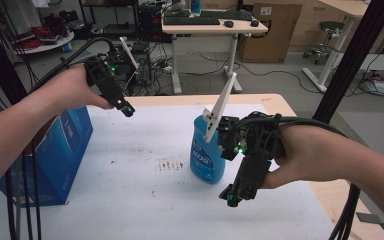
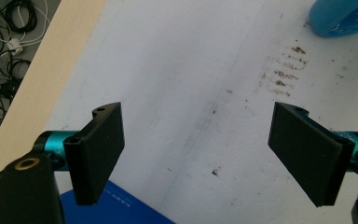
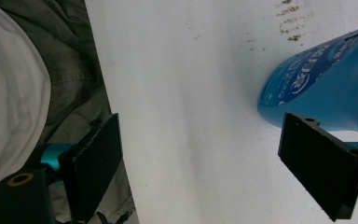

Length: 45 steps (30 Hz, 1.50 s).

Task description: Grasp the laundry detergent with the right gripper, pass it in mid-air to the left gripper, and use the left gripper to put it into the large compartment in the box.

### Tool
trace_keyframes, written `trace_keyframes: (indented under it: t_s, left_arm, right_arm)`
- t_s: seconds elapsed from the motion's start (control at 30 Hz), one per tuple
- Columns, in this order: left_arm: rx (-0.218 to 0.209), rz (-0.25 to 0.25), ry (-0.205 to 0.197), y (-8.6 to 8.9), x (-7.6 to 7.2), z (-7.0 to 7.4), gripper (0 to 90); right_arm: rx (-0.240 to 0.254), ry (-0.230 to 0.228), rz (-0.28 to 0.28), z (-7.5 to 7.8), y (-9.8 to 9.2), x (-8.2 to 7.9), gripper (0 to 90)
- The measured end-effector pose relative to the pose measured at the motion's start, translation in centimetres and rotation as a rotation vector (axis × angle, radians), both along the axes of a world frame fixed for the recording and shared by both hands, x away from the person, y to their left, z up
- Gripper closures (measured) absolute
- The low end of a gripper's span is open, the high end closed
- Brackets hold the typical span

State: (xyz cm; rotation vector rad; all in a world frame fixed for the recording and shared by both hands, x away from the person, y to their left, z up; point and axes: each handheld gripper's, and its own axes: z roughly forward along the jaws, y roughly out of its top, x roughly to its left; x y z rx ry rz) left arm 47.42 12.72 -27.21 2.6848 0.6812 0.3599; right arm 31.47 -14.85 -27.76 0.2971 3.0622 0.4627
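Near the middle of the high view, the blue bottle (image 1: pixel 207 155) is standing up on the white table cover (image 1: pixel 145 200). I am holding my right gripper (image 1: pixel 230 196) just beside it, low and to the right of it in that picture. Its jaws are wide apart and nothing is between them. In the right gripper view, the bottle is sitting at the right edge of the frame, just above my right-hand jaw, and I cannot tell if that jaw is touching it.

Up in the upper left of the high view, I am holding my left gripper (image 1: pixel 126 109) in the air above the table. Its jaws are wide apart too, with nothing in them. A blue box (image 1: pixel 60 155) is sitting at the left edge of that picture, under my left arm.

I think I am going for the bottle with my right gripper. It could go wrong. The bottle is off to one side of my jaws, not between them, so if I push forward now, one jaw may bump it and knock it over. It is tall and looks smooth, so it may also slip if I pinch it too high or too softly. Some brown crumbs (image 1: pixel 169 164) are lying beside the bottle, and it could slide on them.
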Motion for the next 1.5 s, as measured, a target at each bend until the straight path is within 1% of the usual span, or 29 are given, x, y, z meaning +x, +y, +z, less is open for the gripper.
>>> trace_keyframes:
  t_s: [0.07, 0.1, 0.13, 0.17, 0.3, 0.4, 0.47, 0.5, 0.53, 0.57, 0.63, 0.73, 0.9, 1.03, 1.07, 1.1, 1.3, 1.4, 1.5]
  left_arm:
    - [-0.004, 0.001, -0.001, 0.0, 0.0, 0.0, 18.6]
    - [-0.003, -0.002, 0.000, 0.1, 0.0, 0.0, 18.6]
    - [-0.005, 0.001, 0.000, 0.1, -0.1, 0.0, 18.6]
    - [-0.003, 0.000, 0.002, 0.2, -0.1, 0.1, 18.6]
    - [-0.013, 0.000, -0.002, 0.3, -0.1, 0.1, 18.6]
    - [-0.003, -0.002, -0.001, 0.4, -0.1, 0.1, 18.6]
    - [-0.005, -0.004, -0.001, 0.5, -0.1, 0.1, 18.6]
    - [-0.007, -0.001, 0.000, 0.5, -0.1, 0.1, 18.6]
    - [-0.007, -0.001, 0.000, 0.5, -0.1, 0.1, 18.6]
    - [-0.007, -0.001, 0.000, 0.6, 0.0, 0.0, 18.6]
    - [-0.001, -0.004, 0.001, 0.6, 0.0, 0.1, 18.6]
    - [-0.006, -0.002, -0.001, 0.6, -0.1, 0.1, 18.6]
    - [-0.008, -0.002, -0.002, 0.7, -0.1, 0.1, 18.6]
    - [-0.009, -0.004, -0.004, 0.7, -0.2, 0.2, 18.6]
    - [-0.009, -0.004, -0.004, 0.7, -0.2, 0.2, 18.6]
    - [-0.007, -0.006, -0.005, 0.7, -0.3, 0.2, 18.6]
    - [-0.004, -0.005, -0.004, 0.8, -0.3, 0.2, 18.6]
    - [-0.004, -0.007, -0.002, 0.9, -0.3, 0.2, 18.6]
    - [-0.002, -0.008, 0.001, 0.8, -0.3, 0.1, 18.6]
  right_arm:
    - [0.017, -0.010, -0.009, 0.2, -0.3, 0.0, 12.8]
    - [0.017, -0.010, -0.009, 0.2, -0.3, 0.0, 12.8]
    - [0.041, -0.013, -0.021, 0.5, -0.8, 0.1, 12.8]
    - [0.052, -0.017, -0.023, 0.6, -1.0, 0.2, 12.8]
    - [0.099, -0.032, -0.069, 1.4, -2.2, 0.5, 12.8]
    - [0.125, -0.048, -0.101, 1.8, -3.1, 0.7, 12.8]
    - [0.143, -0.062, -0.128, 2.0, -3.7, 0.9, 12.8]
    - [0.154, -0.066, -0.135, 2.1, -4.1, 1.0, 12.8]
    - [0.154, -0.066, -0.135, 2.1, -4.1, 1.0, 12.8]
    - [0.176, -0.083, -0.165, 2.3, -4.8, 1.1, 12.8]
    - [0.192, -0.091, -0.189, 2.4, -5.4, 1.3, 12.8]
    - [0.213, -0.109, -0.231, 2.4, -6.2, 1.6, 12.8]
    - [0.239, -0.138, -0.284, 2.0, -7.0, 2.1, 12.8]
    - [0.261, -0.150, -0.324, 1.4, -7.3, 2.7, 12.8]
    - [0.261, -0.150, -0.324, 1.4, -7.3, 2.7, 12.8]
    - [0.276, -0.155, -0.345, 1.0, -7.3, 3.1, 12.8]
    - [0.284, -0.164, -0.409, -0.3, -6.9, 4.0, 12.7]
    - [0.289, -0.168, -0.426, -0.9, -6.5, 4.4, 12.7]
    - [0.287, -0.165, -0.431, -1.5, -6.0, 4.7, 12.7]
